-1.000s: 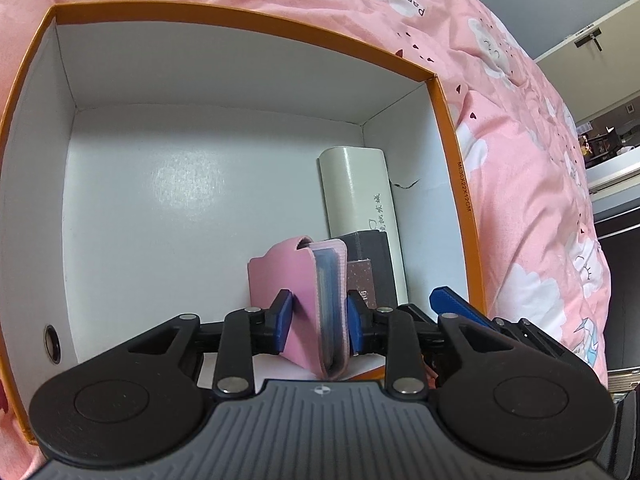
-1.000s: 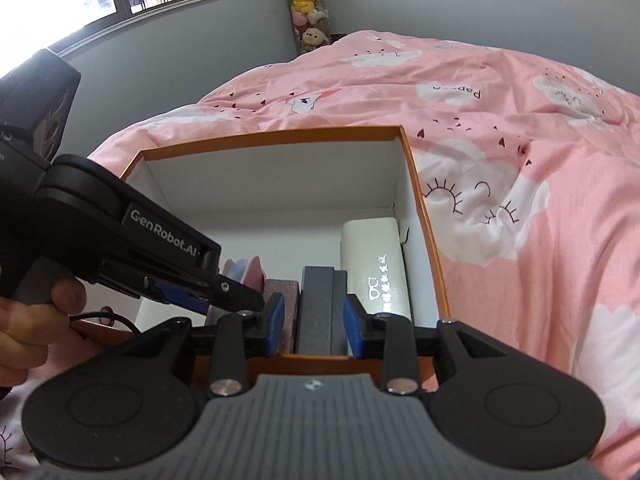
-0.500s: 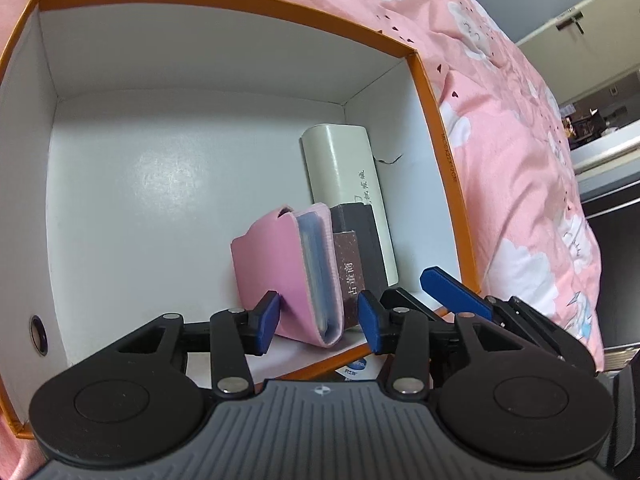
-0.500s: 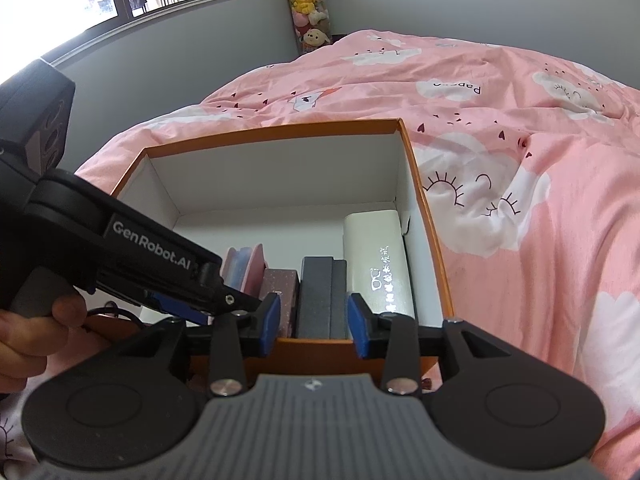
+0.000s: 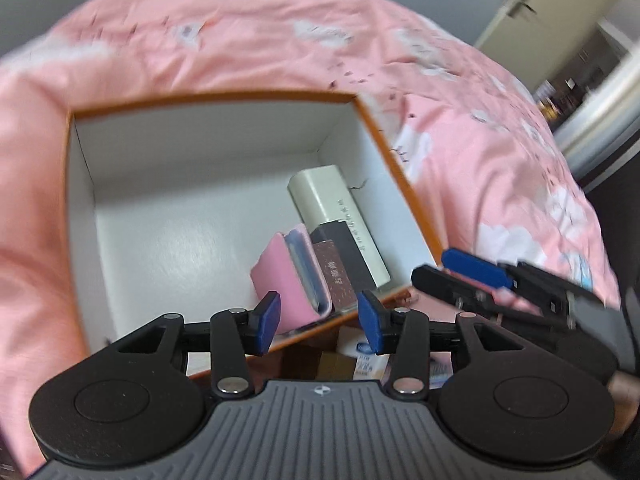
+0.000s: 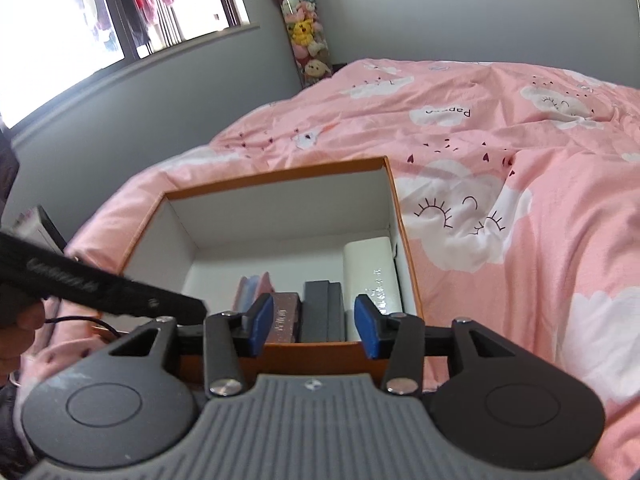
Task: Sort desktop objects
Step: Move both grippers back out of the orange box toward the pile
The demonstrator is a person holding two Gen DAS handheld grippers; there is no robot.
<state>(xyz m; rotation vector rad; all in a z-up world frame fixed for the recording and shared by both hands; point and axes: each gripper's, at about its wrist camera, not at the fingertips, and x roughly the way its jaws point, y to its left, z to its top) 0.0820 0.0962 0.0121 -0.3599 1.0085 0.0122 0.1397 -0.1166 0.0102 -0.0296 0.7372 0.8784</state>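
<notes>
Nearby, pink bedding, plush toys, window, door.

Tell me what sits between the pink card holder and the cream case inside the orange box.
Two items stand between the pink card holder and the cream case: a maroon box and a dark grey box, clearest in the right wrist view.

A box sits on the bedspread, just ahead of the right gripper. Inside, along its near-right side, four things stand in a row, left to right: a card holder, a small book, a dark case, and a long case against the right wall.
</notes>
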